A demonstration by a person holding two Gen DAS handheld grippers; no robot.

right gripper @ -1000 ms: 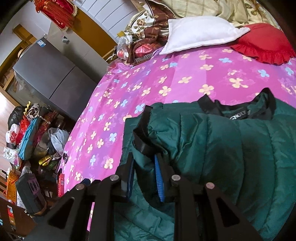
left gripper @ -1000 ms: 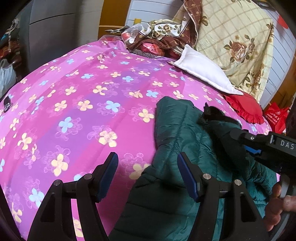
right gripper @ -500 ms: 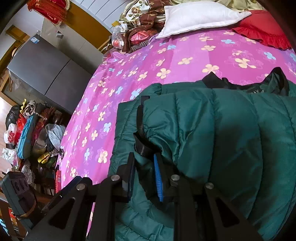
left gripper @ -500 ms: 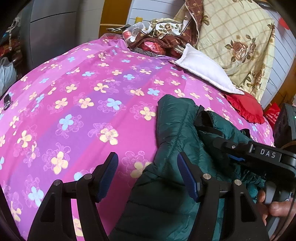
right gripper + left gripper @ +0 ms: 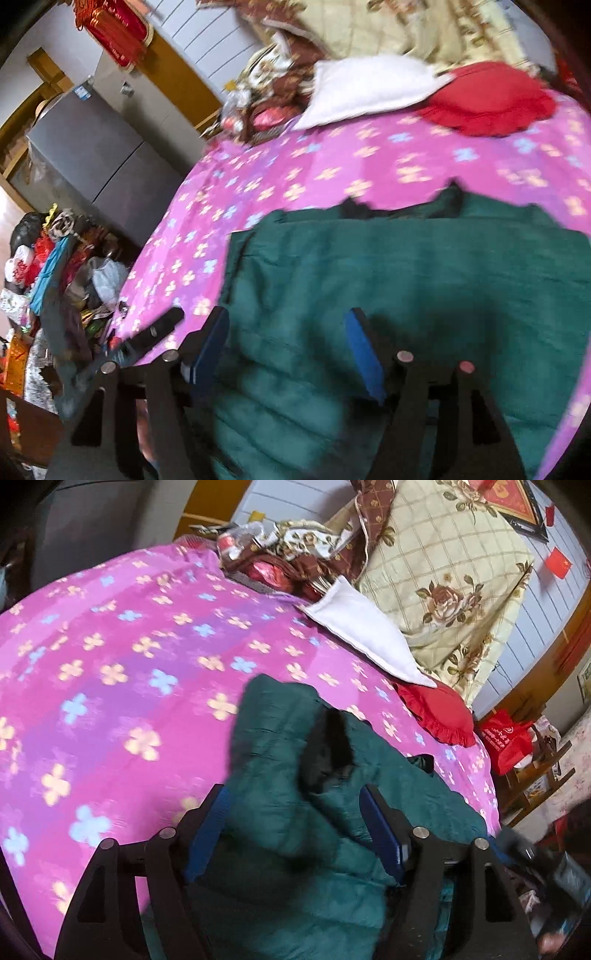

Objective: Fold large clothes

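Both grippers, left [image 5: 295,830] and right [image 5: 288,347], stood spread and empty above the green puffer jacket [image 5: 388,295], which filled the lower centre on the pink bedsheet [image 5: 110,664]. Unpinned, its springy padded fold risked slumping open.

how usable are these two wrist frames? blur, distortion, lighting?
Left wrist: fisheye bends the pink floral bedspread into a dome; the green jacket is smeared, the rose quilt at the back sharper. Right wrist: blur is heavier across the whole frame, flowers streaked, jacket quilting washed out. Both: soft even daylight, no glare, dark vignette at the corners; both grippers read as open.
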